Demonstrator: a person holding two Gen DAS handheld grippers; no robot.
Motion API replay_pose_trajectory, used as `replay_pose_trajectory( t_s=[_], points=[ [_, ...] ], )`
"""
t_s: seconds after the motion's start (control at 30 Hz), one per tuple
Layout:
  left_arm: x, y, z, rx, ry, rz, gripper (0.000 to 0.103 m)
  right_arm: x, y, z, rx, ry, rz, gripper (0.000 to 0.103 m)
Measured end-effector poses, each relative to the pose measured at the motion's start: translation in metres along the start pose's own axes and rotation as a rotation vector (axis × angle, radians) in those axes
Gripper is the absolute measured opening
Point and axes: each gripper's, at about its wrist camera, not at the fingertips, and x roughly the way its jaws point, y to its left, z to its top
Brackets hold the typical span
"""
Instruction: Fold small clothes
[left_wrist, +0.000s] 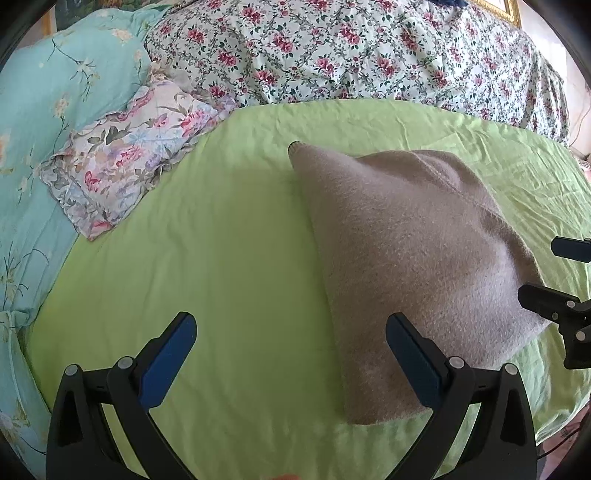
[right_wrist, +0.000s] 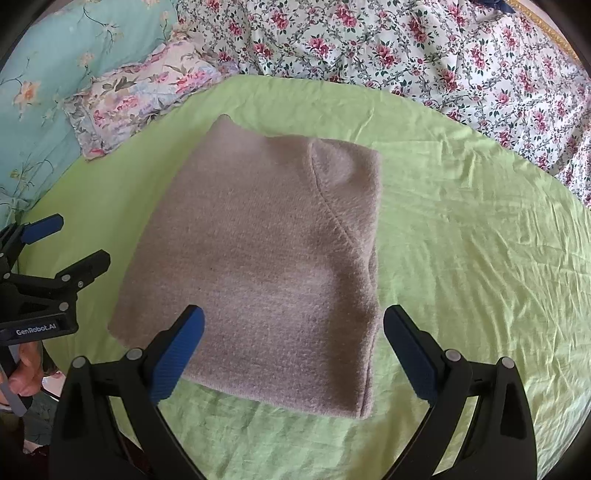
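Note:
A beige-grey knitted garment (right_wrist: 266, 251) lies folded into a thick rectangle on the light green sheet (right_wrist: 461, 240); it also shows in the left wrist view (left_wrist: 417, 258). My right gripper (right_wrist: 293, 325) is open and empty, hovering over the garment's near edge. My left gripper (left_wrist: 291, 332) is open and empty above the sheet just left of the garment, its right finger (left_wrist: 413, 358) over the garment's near left corner. The left gripper shows at the left edge of the right wrist view (right_wrist: 62, 243); the right gripper shows at the right edge of the left wrist view (left_wrist: 554, 273).
A floral quilt (right_wrist: 424, 48) covers the bed behind the sheet. A small floral pillow (left_wrist: 125, 155) and a turquoise flowered pillow (left_wrist: 55, 85) lie to the left. The sheet's near edge (right_wrist: 280, 454) is close below the grippers.

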Motion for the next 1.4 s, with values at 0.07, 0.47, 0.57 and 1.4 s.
replay_pose_trajectory(
  t_s=[0.07, 0.47, 0.57, 1.4],
  points=[
    [0.000, -0.001, 0.000, 0.003, -0.001, -0.002, 0.103, -0.001, -0.001, 0.000, 0.005, 0.000, -0.001, 0.098],
    [-0.003, -0.006, 0.001, 0.042, -0.009, 0.040, 0.103, -0.006, -0.009, -0.005, 0.032, -0.007, 0.008, 0.098],
    [-0.003, -0.006, 0.001, 0.049, -0.011, 0.042, 0.103, -0.007, -0.010, -0.006, 0.036, -0.006, 0.016, 0.098],
    [-0.005, -0.004, 0.001, 0.059, -0.031, 0.040, 0.103, -0.011, -0.005, -0.005, 0.025, -0.014, 0.018, 0.098]
  ],
)
